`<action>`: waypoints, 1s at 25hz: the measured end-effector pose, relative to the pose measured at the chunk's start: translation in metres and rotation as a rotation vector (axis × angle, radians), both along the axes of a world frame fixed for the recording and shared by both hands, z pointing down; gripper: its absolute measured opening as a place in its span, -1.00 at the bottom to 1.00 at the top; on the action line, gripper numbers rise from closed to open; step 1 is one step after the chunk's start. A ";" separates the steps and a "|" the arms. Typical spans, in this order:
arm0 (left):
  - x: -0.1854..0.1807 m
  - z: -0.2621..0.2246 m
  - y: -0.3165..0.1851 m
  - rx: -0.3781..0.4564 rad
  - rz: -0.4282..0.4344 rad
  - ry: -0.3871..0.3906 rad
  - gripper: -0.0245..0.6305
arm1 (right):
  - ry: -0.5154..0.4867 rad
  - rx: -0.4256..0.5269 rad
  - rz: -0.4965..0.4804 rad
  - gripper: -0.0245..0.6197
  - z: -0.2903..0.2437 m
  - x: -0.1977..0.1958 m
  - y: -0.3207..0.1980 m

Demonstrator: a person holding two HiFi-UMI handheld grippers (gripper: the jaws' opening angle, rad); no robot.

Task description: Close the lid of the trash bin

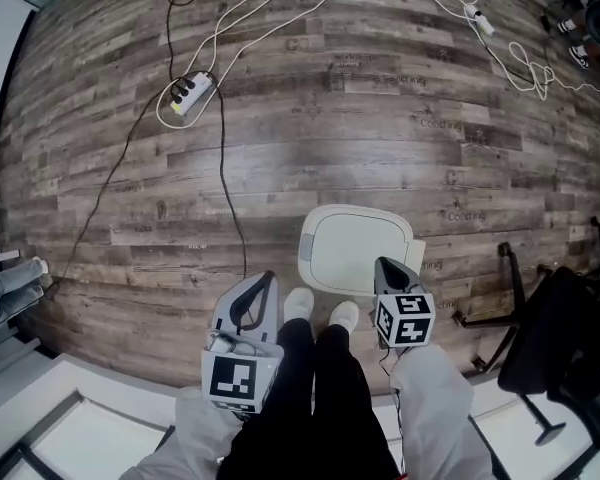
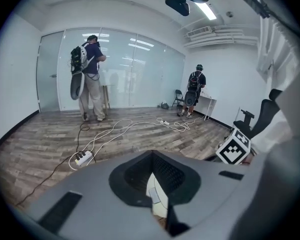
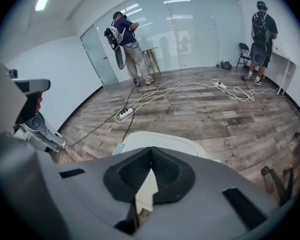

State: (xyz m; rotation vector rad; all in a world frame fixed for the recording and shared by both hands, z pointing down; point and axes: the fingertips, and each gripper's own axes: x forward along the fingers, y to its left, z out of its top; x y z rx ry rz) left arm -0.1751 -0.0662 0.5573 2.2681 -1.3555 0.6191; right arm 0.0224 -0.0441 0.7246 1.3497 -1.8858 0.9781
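Trash bin [image 1: 308,260]: lower centre of frame, at your feet; white lid [image 1: 360,246] looks already flat down.
Left gripper [image 1: 269,278]: jaws closed, empty, beside the bin.
Right gripper [image 1: 382,264]: jaws closed, empty, over the lid's near edge.
Press down squarely to check it is seated.

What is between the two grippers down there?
In the head view, the person's white shoes and dark-trousered legs stand between the left gripper and right gripper.
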 end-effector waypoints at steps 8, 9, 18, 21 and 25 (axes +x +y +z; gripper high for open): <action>0.060 -0.091 0.007 0.102 0.101 -0.002 -0.91 | -0.011 0.148 0.099 -0.85 -0.137 0.064 0.012; 0.065 -0.103 0.009 0.118 0.108 -0.002 -0.91 | -0.013 0.169 0.111 -0.85 -0.156 0.071 0.015; 0.115 -0.233 0.032 0.205 0.154 0.034 -0.91 | -0.036 0.361 0.183 -0.85 -0.343 0.118 0.054; 0.122 -0.272 0.042 0.236 0.168 0.044 -0.91 | -0.055 0.432 0.205 -0.85 -0.404 0.124 0.068; 0.130 -0.319 0.059 0.286 0.184 0.063 -0.91 | -0.095 0.537 0.232 -0.85 -0.473 0.124 0.092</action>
